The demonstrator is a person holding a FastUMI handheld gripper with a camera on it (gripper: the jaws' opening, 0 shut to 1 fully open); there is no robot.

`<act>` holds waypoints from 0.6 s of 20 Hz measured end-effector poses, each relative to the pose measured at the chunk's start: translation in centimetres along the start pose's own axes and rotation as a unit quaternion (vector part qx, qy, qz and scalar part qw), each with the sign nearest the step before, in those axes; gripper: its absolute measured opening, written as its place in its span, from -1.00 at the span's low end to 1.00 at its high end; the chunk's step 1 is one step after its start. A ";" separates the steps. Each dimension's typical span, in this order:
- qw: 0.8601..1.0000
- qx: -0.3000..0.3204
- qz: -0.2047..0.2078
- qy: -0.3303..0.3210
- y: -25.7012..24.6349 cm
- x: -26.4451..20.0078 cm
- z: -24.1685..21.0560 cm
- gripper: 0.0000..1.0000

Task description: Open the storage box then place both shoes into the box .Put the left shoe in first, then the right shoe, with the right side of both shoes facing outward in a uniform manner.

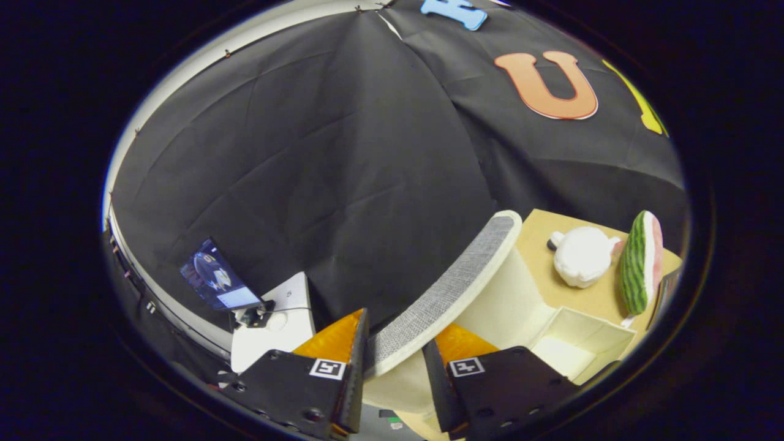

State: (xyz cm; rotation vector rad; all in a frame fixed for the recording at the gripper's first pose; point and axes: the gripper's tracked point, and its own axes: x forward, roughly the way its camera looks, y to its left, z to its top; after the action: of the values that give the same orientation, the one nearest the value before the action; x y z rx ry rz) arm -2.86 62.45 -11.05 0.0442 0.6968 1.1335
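Shoe carried sole-up, toward the open box

A cream shoe with a grey textured sole (447,288) is pinched at its near end between the gripper (395,361) fingers, held aloft so it can be turned before placing. The open cream storage box (588,343) lies beyond the fingers on the tan table (539,245), beside a white plush toy (582,256) and a watermelon-slice toy (640,263).

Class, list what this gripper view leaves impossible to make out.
- Shoe: its upper, hidden behind its own sole; hand-held gripper shut on it.
- Storage box: near side cut off by a finger.
- Screen: too small.
- White toy: its face turned away.
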 end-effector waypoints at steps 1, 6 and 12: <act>1.000 -0.006 0.004 0.000 0.8 0.4 0.1 0.08; 1.000 -0.024 0.012 -0.012 3.2 0.6 0.4 0.53; 0.994 -0.027 -0.081 -0.065 -1.8 -5.8 1.2 0.66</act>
State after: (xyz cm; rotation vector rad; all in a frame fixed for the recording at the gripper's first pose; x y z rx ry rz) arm -2.16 57.11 -7.92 0.0155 0.5440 0.9842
